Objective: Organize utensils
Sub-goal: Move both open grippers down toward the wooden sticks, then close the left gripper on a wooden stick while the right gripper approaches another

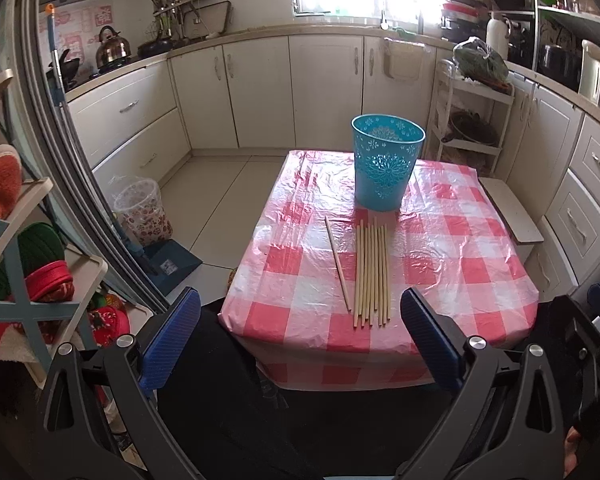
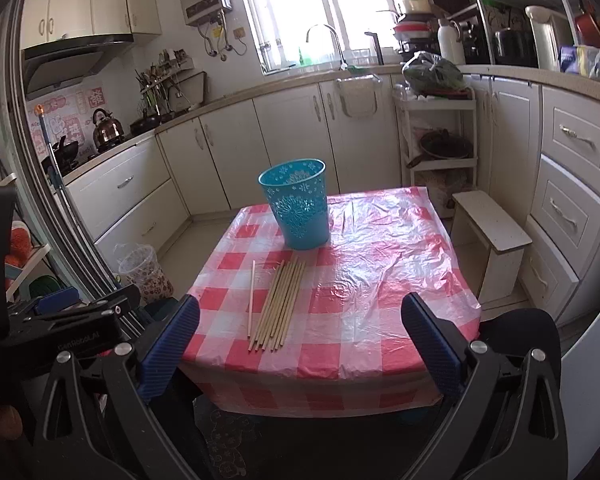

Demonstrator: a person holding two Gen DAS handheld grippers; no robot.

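Two grippers hang back from the near edge of the surface [image 1: 452,240], both with jaws spread wide and nothing between them. Left gripper [image 1: 300,340] looks straight down the bundle of chopsticks [image 1: 372,272], which lies just ahead of its jaws, the sticks side by side and pointing away from them. One single chopstick [image 1: 337,263] lies apart, a little to the left of the bundle and angled slightly, not touching it. Beyond the sticks, further from the jaws, the blue holder [image 1: 386,162] stands upright on the checked cloth, open at the top, close to the far tips of the bundle.

Over to the right gripper [image 2: 300,340]: same picture from a different angle, jaws released, holding nothing. The bundle of chopsticks [image 2: 281,304] sits ahead and left of centre between its jaws, the single chopstick [image 2: 252,298] further left again. The blue holder [image 2: 298,208] stands past them. The left gripper's black body [image 2: 60,320] shows at the left, level with the near edge of the surface [image 2: 400,260].
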